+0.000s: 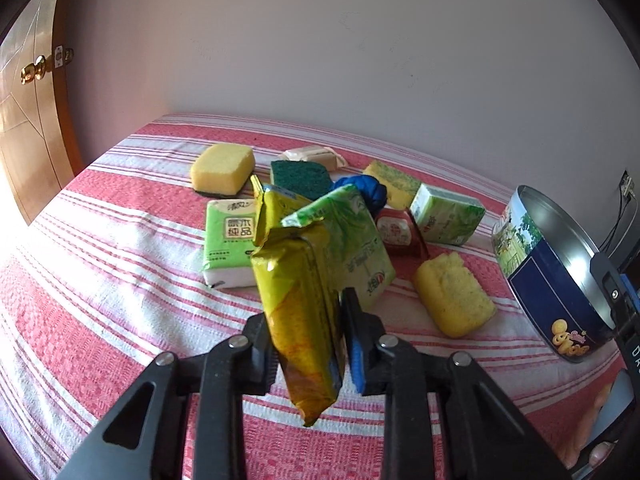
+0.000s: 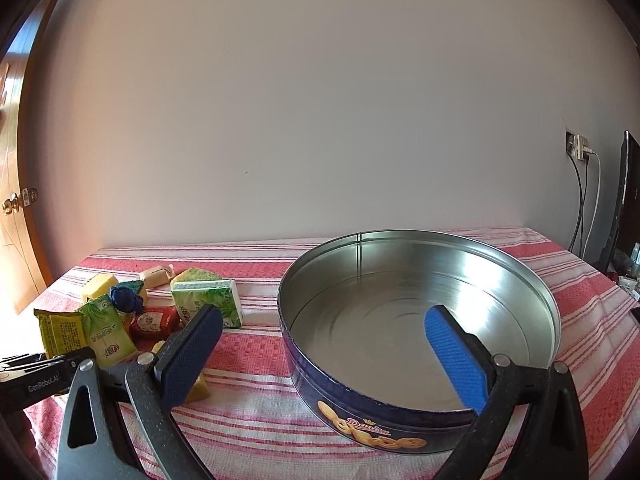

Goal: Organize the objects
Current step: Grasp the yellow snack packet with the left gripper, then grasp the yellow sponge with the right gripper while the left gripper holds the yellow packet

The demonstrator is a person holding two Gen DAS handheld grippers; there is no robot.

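Note:
My left gripper (image 1: 308,328) is shut on a yellow-green foil packet (image 1: 296,304), which stands on end between the pads; the same packet (image 2: 60,332) shows at the left in the right wrist view. Behind it, on the red-and-white striped cloth (image 1: 120,280), lies a heap: green tissue packs (image 1: 230,236) (image 1: 446,216), yellow sponges (image 1: 223,168) (image 1: 454,298), a green scouring sponge (image 1: 300,178), a blue bundle (image 1: 362,190) and a red packet (image 1: 396,232). My right gripper (image 2: 322,316) is open and holds nothing; its right finger is over the empty blue cookie tin (image 2: 420,412) and its left finger is outside the rim.
The round tin (image 1: 552,272) stands to the right of the heap, open side up. A wooden door (image 1: 28,120) is at the far left. A wall socket with cables (image 2: 580,152) and a dark screen (image 2: 624,200) are at the far right. A person's fingers (image 1: 600,432) show at the lower right.

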